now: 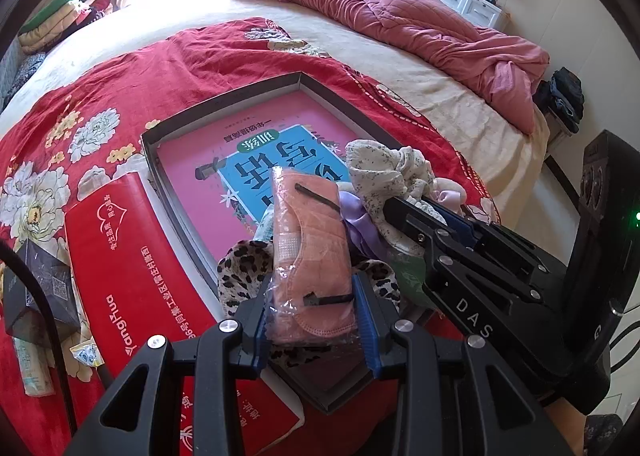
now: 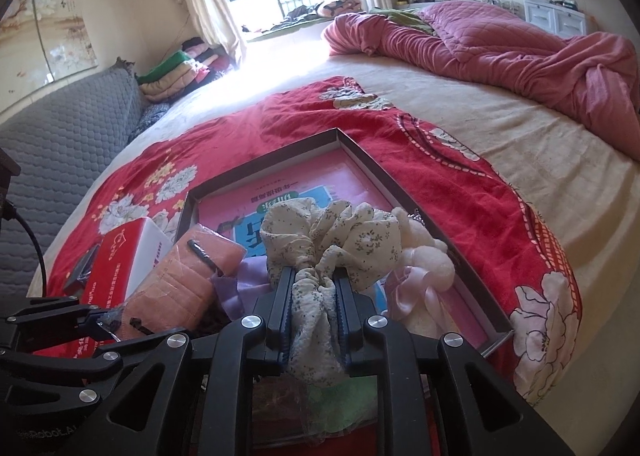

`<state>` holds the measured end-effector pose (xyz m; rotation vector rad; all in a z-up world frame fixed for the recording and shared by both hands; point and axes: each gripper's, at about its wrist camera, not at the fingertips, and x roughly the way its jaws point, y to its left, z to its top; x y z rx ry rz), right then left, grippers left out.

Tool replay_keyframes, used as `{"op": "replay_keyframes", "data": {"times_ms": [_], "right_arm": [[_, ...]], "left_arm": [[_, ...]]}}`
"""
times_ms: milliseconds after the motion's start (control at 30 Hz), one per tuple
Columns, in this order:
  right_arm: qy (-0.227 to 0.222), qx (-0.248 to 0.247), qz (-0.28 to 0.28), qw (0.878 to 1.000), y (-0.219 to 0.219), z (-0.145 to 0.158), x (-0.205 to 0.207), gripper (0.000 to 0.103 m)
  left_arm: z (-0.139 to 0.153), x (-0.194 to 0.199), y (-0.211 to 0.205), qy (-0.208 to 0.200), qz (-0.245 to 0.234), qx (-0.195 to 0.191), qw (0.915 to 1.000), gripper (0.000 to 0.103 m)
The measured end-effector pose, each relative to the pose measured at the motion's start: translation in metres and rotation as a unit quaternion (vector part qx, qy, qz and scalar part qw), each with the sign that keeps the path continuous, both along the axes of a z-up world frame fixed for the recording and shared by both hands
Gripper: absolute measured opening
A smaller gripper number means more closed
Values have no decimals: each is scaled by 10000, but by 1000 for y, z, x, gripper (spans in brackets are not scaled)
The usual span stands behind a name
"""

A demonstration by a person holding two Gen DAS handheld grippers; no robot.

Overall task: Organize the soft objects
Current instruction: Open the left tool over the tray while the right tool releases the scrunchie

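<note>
Scrunchies and other soft items, gathered at the near end of the shallow tray (image 2: 404, 192), which lies on the red floral blanket (image 2: 248, 128) spread over the bed. My right gripper (image 2: 314, 296) has its fingers on either side of the cream floral scrunchie (image 2: 352, 228), the pads against the bunched fabric, held over the tray's near end. My left gripper (image 1: 316, 308) is clamped on the wrapped peach face mask (image 1: 310, 240), held upright above the tray's near corner.

Progress, as I judge it: partly done. A lilac scrunchie (image 1: 358, 220), a pale pink satin bow (image 2: 416, 288), a fluffy white piece (image 2: 424, 260) and a leopard-print scrunchie (image 1: 244, 268) already sit in or at the near end; the two held items are not yet set down.

Surroundings: a pink book (image 1: 240, 148) covers the tray floor. A red tissue pack (image 1: 132, 256) lies just beside the tray's left wall, crowding my left gripper's side. The grippers are close together, so they may collide.
</note>
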<state>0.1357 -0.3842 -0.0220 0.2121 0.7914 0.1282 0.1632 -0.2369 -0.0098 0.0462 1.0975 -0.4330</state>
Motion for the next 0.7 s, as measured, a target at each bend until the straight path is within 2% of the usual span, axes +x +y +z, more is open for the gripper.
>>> {"op": "replay_keyframes", "data": {"times_ms": [67, 167, 267, 567, 633, 700], "right_arm": [[-7, 58, 6, 10000, -1, 1, 0, 25], [-87, 228, -22, 9997, -3, 4, -2, 35], [-236, 286, -89, 9993, -6, 10, -6, 37], [-1067, 279, -450, 9929, -16, 41, -27, 57], [-1121, 287, -494, 9921, -18, 43, -29, 57], [-1111, 276, -515, 9921, -18, 44, -29, 58]], "left_arm": [[-1, 0, 1, 14, 11, -18, 10000, 37], [-1, 0, 1, 33, 22, -29, 10000, 37], [-2, 1, 2, 51, 24, -43, 10000, 37], [-2, 2, -2, 20, 10, 42, 10000, 40], [-2, 2, -3, 11, 21, 35, 10000, 49], [-2, 2, -3, 0, 3, 14, 10000, 53]]}}
